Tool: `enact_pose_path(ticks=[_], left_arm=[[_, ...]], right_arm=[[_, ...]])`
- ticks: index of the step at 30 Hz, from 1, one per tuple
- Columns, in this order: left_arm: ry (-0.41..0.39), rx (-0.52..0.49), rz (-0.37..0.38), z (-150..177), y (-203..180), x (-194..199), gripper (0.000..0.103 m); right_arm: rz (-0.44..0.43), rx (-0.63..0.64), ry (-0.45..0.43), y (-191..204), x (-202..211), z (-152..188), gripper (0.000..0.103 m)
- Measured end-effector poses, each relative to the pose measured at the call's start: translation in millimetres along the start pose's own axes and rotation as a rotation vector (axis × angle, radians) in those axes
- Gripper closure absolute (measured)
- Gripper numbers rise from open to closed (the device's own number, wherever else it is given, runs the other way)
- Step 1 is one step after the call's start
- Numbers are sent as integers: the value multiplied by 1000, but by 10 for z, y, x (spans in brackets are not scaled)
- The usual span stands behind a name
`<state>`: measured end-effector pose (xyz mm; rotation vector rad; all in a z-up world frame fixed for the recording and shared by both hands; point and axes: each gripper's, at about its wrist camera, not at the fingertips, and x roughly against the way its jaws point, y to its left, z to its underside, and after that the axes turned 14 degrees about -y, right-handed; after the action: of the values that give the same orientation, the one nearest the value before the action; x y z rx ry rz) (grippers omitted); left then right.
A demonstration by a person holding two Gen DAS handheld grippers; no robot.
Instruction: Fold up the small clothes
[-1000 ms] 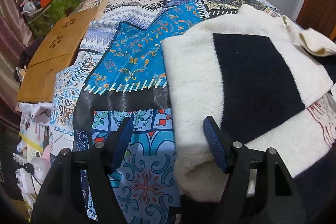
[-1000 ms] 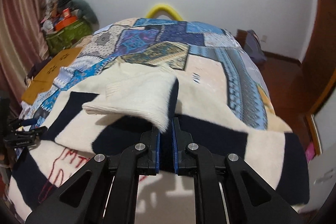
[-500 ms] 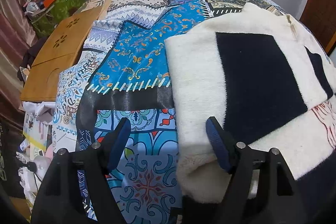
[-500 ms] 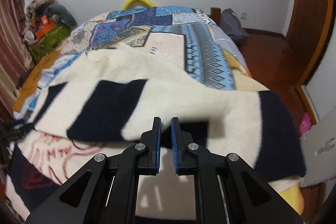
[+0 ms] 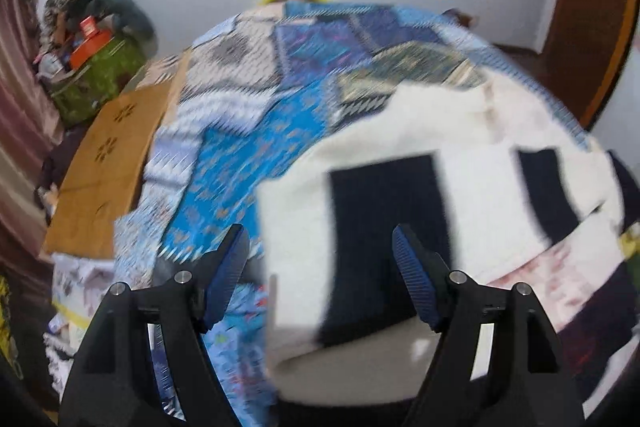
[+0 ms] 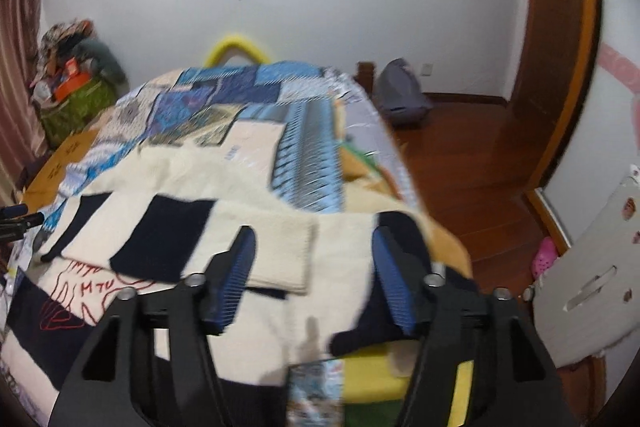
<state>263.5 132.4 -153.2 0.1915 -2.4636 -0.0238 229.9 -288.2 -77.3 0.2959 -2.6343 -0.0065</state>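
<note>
A cream and navy striped knit sweater (image 6: pixel 260 227) with red stitching lies on a patchwork bed cover (image 6: pixel 240 99). One sleeve (image 6: pixel 224 243) is folded across its body. In the left wrist view the sweater (image 5: pixel 400 187) fills the right half, its folded left edge between the jaws. My left gripper (image 5: pixel 320 267) is open and empty above that edge. My right gripper (image 6: pixel 312 267) is open and empty above the sweater's right side, near the bed's near edge.
A wooden board (image 5: pixel 108 163) lies along the bed's left side, with a pile of bags and clothes (image 5: pixel 92 43) behind it. To the right are a wooden floor (image 6: pixel 472 163), a grey bag (image 6: pixel 400 95) and a wooden door frame (image 6: pixel 560 47).
My right gripper carried the sleeve across the sweater, let it go and opened. Both grippers have lifted and pulled back; the left stays open.
</note>
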Motion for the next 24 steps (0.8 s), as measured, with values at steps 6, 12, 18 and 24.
enact_pose_path(ticks=[6, 12, 18, 24], left_arm=[[-2, -32, 81, -201, -515, -146, 23], [101, -67, 108, -35, -895, -555, 23], [126, -90, 90, 168, -1024, -707, 17], [126, -86, 96, 177, -1010, -715, 17]], right_arm=[[70, -93, -19, -485, 144, 21, 33], [119, -199, 66, -902, -29, 312, 33], [146, -322, 148, -1236, -261, 639, 33], [148, -456, 234, -1473, -496, 924, 33]])
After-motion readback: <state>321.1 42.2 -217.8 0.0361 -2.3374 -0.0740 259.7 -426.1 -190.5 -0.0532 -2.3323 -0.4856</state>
